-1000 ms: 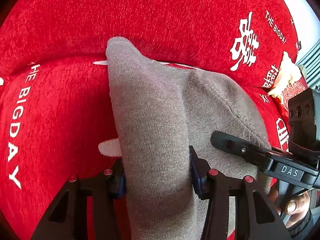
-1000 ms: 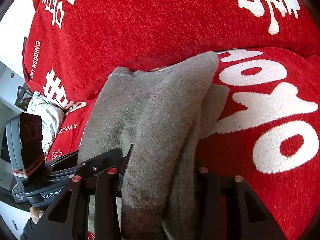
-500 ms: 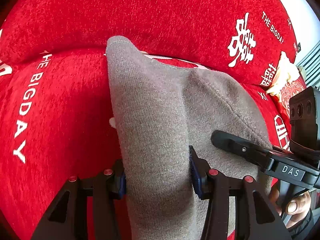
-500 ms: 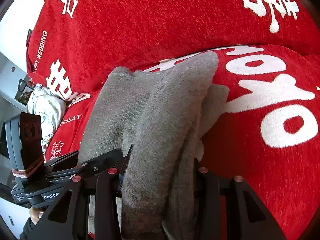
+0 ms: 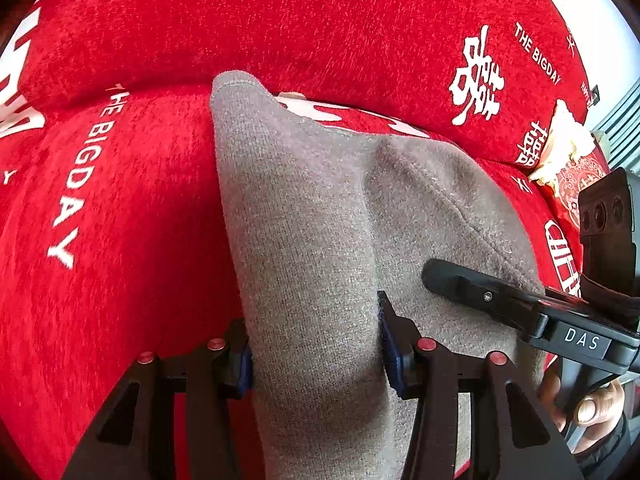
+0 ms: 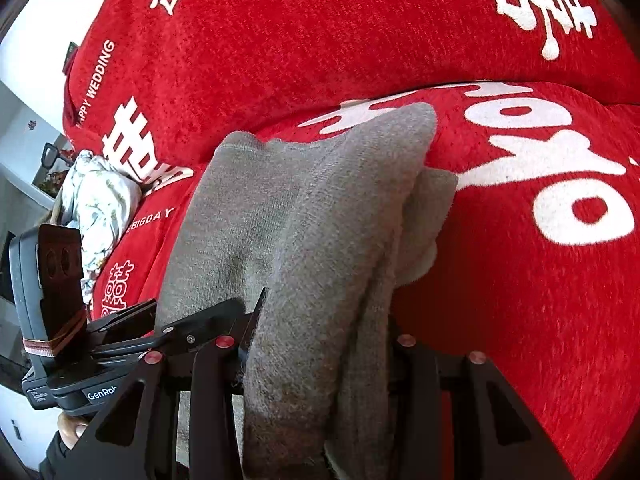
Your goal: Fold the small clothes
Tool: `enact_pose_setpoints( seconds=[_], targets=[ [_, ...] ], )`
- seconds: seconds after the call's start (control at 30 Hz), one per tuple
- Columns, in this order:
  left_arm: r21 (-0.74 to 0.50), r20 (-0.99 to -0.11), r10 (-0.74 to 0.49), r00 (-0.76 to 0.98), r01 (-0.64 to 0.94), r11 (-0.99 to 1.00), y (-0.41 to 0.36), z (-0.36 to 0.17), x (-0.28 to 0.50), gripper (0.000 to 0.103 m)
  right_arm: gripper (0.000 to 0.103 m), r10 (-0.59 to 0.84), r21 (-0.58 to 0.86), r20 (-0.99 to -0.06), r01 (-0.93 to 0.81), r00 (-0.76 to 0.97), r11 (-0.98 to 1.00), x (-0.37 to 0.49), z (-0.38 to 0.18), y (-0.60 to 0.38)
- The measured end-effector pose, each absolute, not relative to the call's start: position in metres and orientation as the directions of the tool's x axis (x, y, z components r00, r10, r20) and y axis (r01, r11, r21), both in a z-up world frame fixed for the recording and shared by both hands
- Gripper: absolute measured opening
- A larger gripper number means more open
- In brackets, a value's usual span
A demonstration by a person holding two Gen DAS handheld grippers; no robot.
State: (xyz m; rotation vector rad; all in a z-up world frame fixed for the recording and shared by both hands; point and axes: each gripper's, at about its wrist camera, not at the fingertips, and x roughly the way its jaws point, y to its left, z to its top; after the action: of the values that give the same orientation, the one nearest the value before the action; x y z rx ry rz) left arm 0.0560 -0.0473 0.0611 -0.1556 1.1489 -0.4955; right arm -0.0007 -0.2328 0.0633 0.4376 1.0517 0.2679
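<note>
My left hand-held gripper [image 5: 316,354] and right hand-held gripper [image 6: 320,354] each clench a bunched edge of the grey knit garment [image 5: 320,220], filling each frame's lower centre over the red sofa cover [image 5: 120,220]; thick layers could slip, skewing the fold.

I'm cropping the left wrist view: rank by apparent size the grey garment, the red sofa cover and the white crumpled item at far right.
1. red sofa cover
2. grey garment, enlarged by nearness
3. white crumpled item

Both wrist cams close, angled down; share grey garment [image 5: 312,248], red sofa [image 6: 500,300].
</note>
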Motion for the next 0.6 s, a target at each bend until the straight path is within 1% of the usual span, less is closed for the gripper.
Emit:
enact_pose_setpoints(
  seconds=[0.6],
  targets=[
    [-0.353, -0.825, -0.443, 0.351, 0.292, 0.889, -0.019, 0.065, -0.011, 0.051, 0.043, 0.432, 0.471, -0.761, -0.045, 0.483, 0.881, -0.059, 0.067, -0.203]
  ],
)
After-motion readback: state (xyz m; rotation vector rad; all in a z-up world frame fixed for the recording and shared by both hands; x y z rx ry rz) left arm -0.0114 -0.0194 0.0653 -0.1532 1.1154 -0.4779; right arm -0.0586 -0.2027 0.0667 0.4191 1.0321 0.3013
